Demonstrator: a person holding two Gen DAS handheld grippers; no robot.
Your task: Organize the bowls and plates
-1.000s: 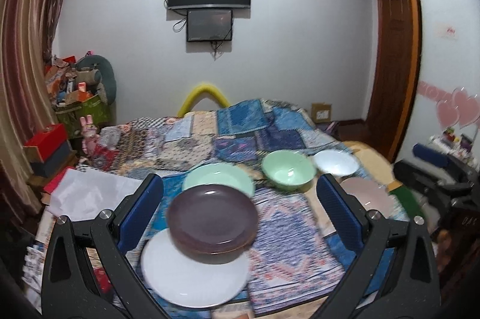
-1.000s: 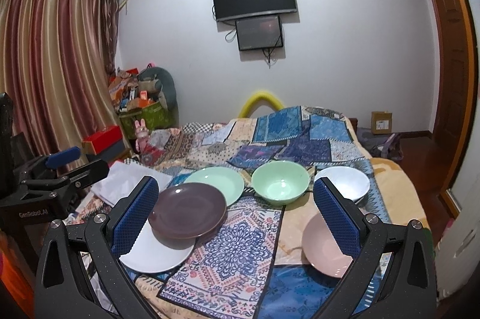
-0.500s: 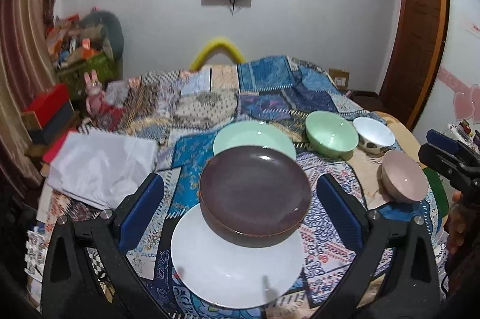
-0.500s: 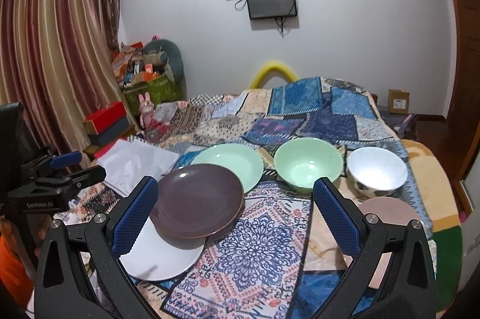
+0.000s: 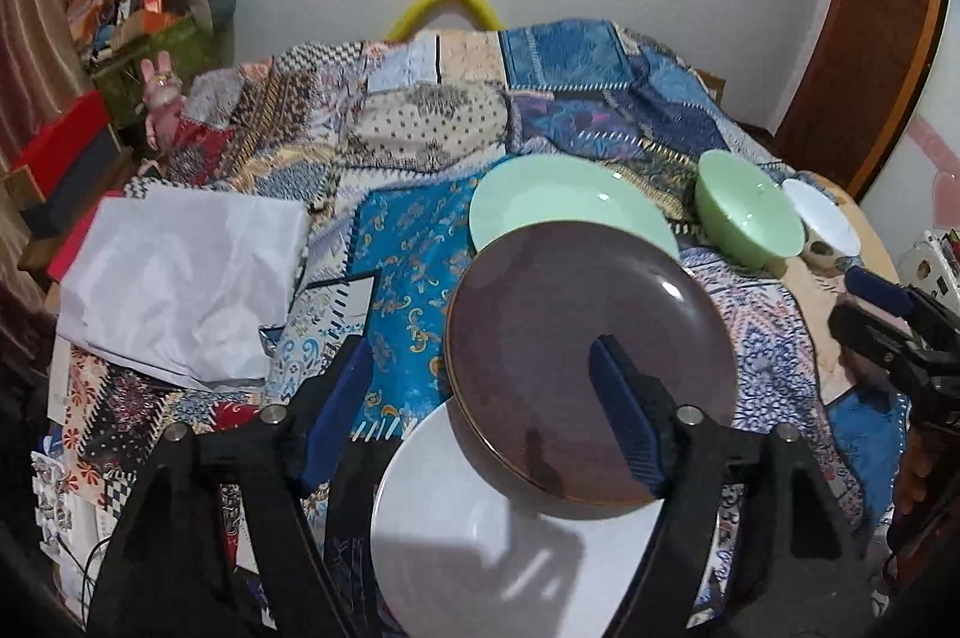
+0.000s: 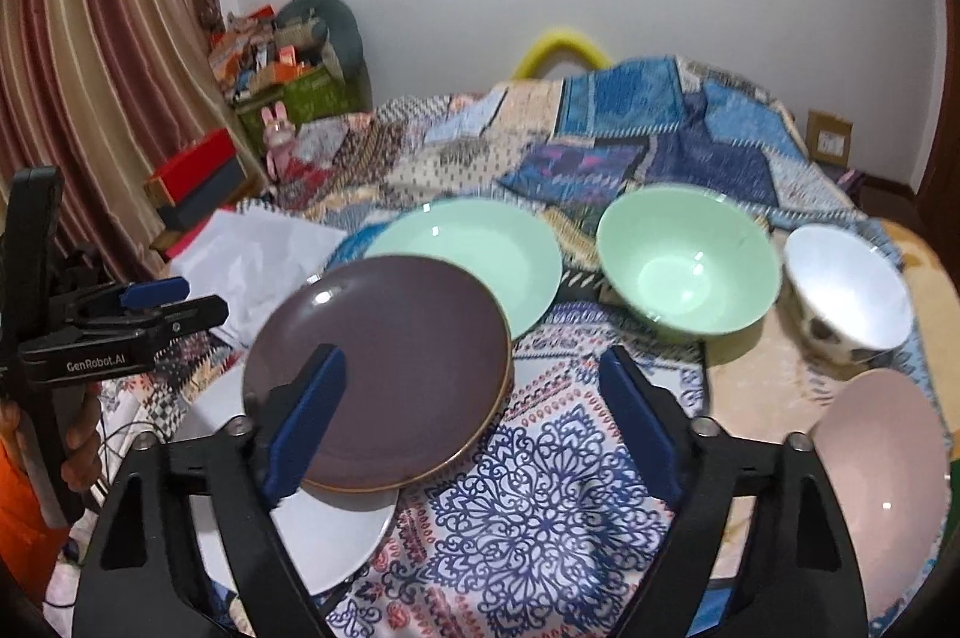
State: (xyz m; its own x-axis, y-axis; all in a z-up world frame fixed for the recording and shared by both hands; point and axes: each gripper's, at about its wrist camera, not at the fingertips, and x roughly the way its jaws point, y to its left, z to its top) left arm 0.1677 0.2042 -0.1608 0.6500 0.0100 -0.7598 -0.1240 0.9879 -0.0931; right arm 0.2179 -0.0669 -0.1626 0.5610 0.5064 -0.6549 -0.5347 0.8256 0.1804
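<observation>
A dark purple plate (image 5: 576,338) (image 6: 384,368) leans across a white plate (image 5: 480,548) (image 6: 324,536) and a light green plate (image 5: 558,206) (image 6: 480,248) on the patchwork bed. A green bowl (image 5: 750,212) (image 6: 684,266), a white bowl (image 5: 822,218) (image 6: 846,290) and a pink bowl (image 6: 876,470) lie to the right. My left gripper (image 5: 480,404) is open, low over the purple plate's left edge. My right gripper (image 6: 474,416) is open, low over the purple plate's right edge.
Crumpled white paper (image 5: 180,278) lies left of the plates. Red boxes (image 6: 198,176) and clutter stand by the curtain at left. The patterned bedspread (image 6: 540,488) covers the bed. The other gripper shows at the right edge of the left wrist view (image 5: 888,332).
Both grippers have moved forward and down toward the plates. The left gripper has shifted left, so the purple plate now lies under its right finger.
</observation>
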